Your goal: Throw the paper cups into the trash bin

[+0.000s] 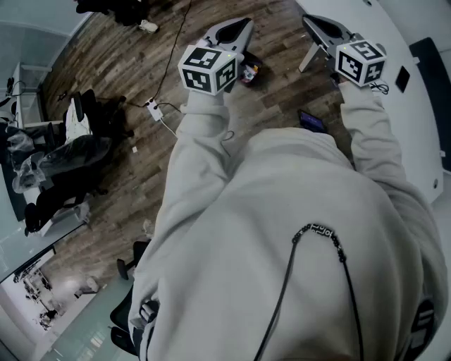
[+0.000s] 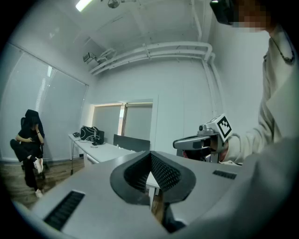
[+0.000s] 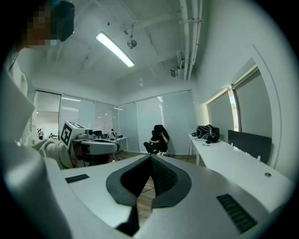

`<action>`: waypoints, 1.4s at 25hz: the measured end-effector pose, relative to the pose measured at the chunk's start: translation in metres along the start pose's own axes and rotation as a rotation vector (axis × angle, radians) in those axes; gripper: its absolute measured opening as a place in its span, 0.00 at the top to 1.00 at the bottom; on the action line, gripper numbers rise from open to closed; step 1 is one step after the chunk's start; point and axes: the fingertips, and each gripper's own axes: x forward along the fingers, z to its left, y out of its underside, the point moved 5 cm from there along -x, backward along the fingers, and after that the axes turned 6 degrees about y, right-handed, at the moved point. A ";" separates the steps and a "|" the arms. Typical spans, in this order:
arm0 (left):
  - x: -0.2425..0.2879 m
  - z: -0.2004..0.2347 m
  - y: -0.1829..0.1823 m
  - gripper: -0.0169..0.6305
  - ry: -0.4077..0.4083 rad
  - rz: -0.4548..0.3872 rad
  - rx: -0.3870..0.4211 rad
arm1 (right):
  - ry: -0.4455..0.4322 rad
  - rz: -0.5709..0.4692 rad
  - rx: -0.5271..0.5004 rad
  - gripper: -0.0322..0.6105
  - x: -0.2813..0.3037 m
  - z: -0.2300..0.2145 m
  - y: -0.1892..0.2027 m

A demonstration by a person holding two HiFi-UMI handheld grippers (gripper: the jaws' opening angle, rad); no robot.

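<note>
No paper cup or trash bin shows in any view. In the head view both grippers are held up side by side in front of a person in a grey hoodie (image 1: 296, 240), above a wooden floor (image 1: 141, 176). My left gripper (image 1: 242, 26) has its jaws shut with nothing between them, and in its own view the ribbed pads (image 2: 161, 170) meet at the tip. My right gripper (image 1: 311, 21) is likewise shut and empty, its pads (image 3: 161, 175) pressed together. Each gripper view shows the other gripper: the right gripper (image 2: 178, 142) and the left gripper (image 3: 115, 145).
A person in black (image 3: 158, 139) crouches by the far glass wall. White desks (image 3: 238, 161) line the room, one with a dark bag (image 2: 91, 134). Office chairs (image 1: 91, 116) and a power strip with cable (image 1: 153, 107) stand on the floor at left. A white table (image 1: 423, 92) runs along the right.
</note>
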 end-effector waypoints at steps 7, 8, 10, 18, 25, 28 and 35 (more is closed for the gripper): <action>0.002 0.003 -0.003 0.98 -0.014 -0.004 0.003 | -0.002 -0.001 -0.006 0.92 0.001 -0.001 -0.002; 0.001 0.003 -0.002 0.98 -0.014 -0.004 0.001 | -0.003 0.001 -0.004 0.92 0.001 -0.001 -0.001; 0.002 0.002 0.000 0.98 -0.016 -0.004 -0.002 | -0.007 0.005 -0.001 0.92 0.000 -0.001 0.001; 0.000 -0.002 0.003 0.98 -0.024 0.009 -0.008 | -0.013 -0.007 0.040 0.92 0.000 -0.006 0.009; -0.006 -0.001 0.008 0.98 -0.054 0.022 0.002 | -0.041 0.018 0.053 0.92 0.005 -0.001 0.020; -0.008 -0.005 0.010 0.98 -0.034 0.033 0.011 | -0.044 0.014 0.048 0.92 0.004 0.003 0.021; 0.011 -0.022 0.010 0.98 0.071 0.034 0.014 | 0.011 0.021 0.056 0.92 -0.023 0.001 0.032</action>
